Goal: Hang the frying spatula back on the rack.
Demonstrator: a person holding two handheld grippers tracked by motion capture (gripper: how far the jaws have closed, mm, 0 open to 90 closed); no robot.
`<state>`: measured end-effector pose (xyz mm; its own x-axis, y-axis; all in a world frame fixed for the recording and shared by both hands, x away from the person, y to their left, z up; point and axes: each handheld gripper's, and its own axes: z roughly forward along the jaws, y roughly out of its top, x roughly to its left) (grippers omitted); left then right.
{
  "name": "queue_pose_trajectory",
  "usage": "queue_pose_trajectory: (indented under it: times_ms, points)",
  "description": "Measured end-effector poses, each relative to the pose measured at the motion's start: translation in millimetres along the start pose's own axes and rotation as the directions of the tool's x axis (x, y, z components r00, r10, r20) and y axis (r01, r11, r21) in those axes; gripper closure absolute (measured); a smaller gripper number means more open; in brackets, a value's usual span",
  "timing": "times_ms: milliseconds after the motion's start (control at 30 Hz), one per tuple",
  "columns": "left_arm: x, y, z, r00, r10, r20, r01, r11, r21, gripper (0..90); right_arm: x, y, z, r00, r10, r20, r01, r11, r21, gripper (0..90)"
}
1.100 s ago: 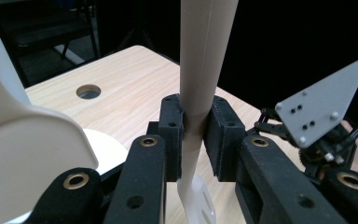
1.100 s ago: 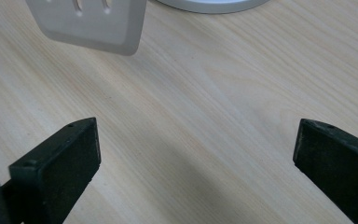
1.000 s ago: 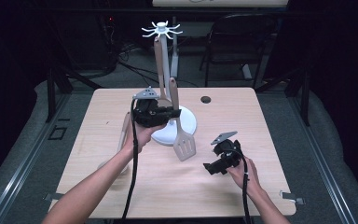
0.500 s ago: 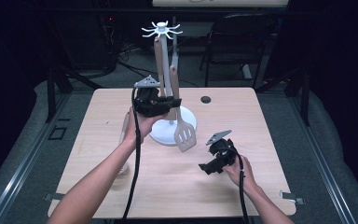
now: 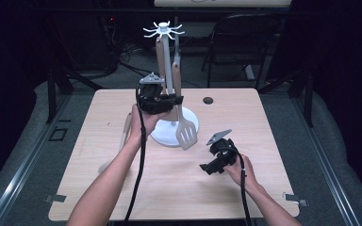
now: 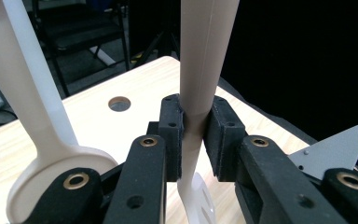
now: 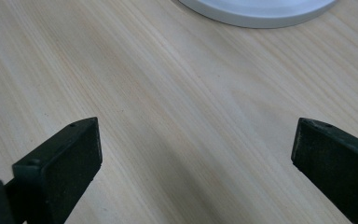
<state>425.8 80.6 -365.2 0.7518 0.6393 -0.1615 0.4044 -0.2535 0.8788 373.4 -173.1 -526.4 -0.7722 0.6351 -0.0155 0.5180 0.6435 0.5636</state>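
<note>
Gripping the slotted spatula (image 6: pixel 200 70) at its slim neck, our left gripper (image 6: pixel 193 140) has its jaws clamped. We judge it light, stiff and slick, so that neck suits. Our right gripper (image 7: pixel 196 154) gapes wide, holding nothing.

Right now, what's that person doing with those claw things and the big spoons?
A person holds a claw in each hand. The left claw is clamped on the handle of a slotted spatula, beside the white rack, where another utensil hangs. The right claw is open over the wooden table, holding nothing. A wooden spoon lies on the table.
</note>
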Motion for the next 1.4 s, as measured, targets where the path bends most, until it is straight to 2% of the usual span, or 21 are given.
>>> queue_pose_trajectory:
  times_ms: [133, 267, 300, 367, 700, 733, 900, 967, 1133, 1233, 1333, 1400]
  points:
    - [-0.3, 5.6, 3.1, 1.0, 0.007, -0.004, -0.007, 0.9999, 0.014, 77.5, -1.1, 2.1, 0.4, 1.0, 0.007, -0.004, -0.007, 1.0, -0.004, 1.5]
    - [0.4, 11.9, 4.1, 0.9998, 0.018, -0.009, -0.018, 0.9997, 0.017, 77.6, 4.2, 5.9, 3.2, 0.9998, -0.008, -0.016, 0.008, 1.0, 0.011, 1.4]
    - [2.4, 14.3, 3.0, 0.9998, 0.015, -0.012, -0.015, 0.9998, 0.012, 77.5, 5.6, 6.9, 3.5, 0.9997, -0.026, -0.001, 0.026, 1.0, 0.018, 1.4]
    - [3.6, 15.5, 2.5, 0.9998, 0.015, -0.011, -0.014, 0.9998, 0.012, 77.5, 5.6, 6.8, 3.5, 0.9996, -0.028, 0.001, 0.028, 0.999, 0.02, 1.4]
    - [12.4, 29.3, -1.6, 0.9995, 0.008, -0.03, -0.007, 0.9998, 0.021, 77.5, 5.7, 7.0, 3.6, 1.0, -0.01, 0.0, 0.01, 1.0, 0.002, 1.5]
    - [13.6, 32.6, -1.6, 0.9994, 0.001, -0.035, -0.001, 0.9999, 0.014, 77.5, 5.8, 7.7, 2.2, 0.9997, -0.023, -0.004, 0.023, 1.0, 0.02, 1.5]
    - [13.6, 40.5, -1.1, 0.9991, 0.009, -0.042, -0.009, 0.9999, 0.007, 77.5, 5.8, 8.1, 1.5, 0.9997, -0.026, 0.002, 0.026, 1.0, 0.013, 1.6]
    - [13.6, 46.6, -1.1, 0.9989, 0.012, -0.046, -0.011, 0.9999, 0.012, 77.5, 7.0, 8.7, 3.1, 0.9997, -0.025, -0.001, 0.025, 1.0, -0.003, 1.6]
    - [15.6, 53.3, -1.2, 0.9985, 0.014, -0.053, -0.013, 0.9997, 0.022, 77.5, 8.4, 10.2, 3.9, 0.9992, -0.039, -0.007, 0.039, 0.999, 0.017, 1.6]
    - [17.5, 57.2, -1.1, 0.9983, 0.012, -0.056, -0.011, 0.9996, 0.025, 77.5, 7.4, 10.2, 6.5, 0.9992, -0.039, -0.012, 0.039, 0.999, 0.011, 1.7]
    - [19.0, 60.1, -0.5, 0.9982, 0.015, -0.058, -0.013, 0.9994, 0.031, 77.5, 8.5, 9.3, 8.1, 0.9997, -0.021, -0.012, 0.021, 1.0, 0.005, 1.7]
    - [20.9, 61.2, 1.0, 0.9981, 0.009, -0.06, -0.008, 0.9995, 0.032, 77.4, 7.5, 9.8, 5.5, 0.9989, -0.046, -0.01, 0.046, 0.999, 0.018, 1.7]
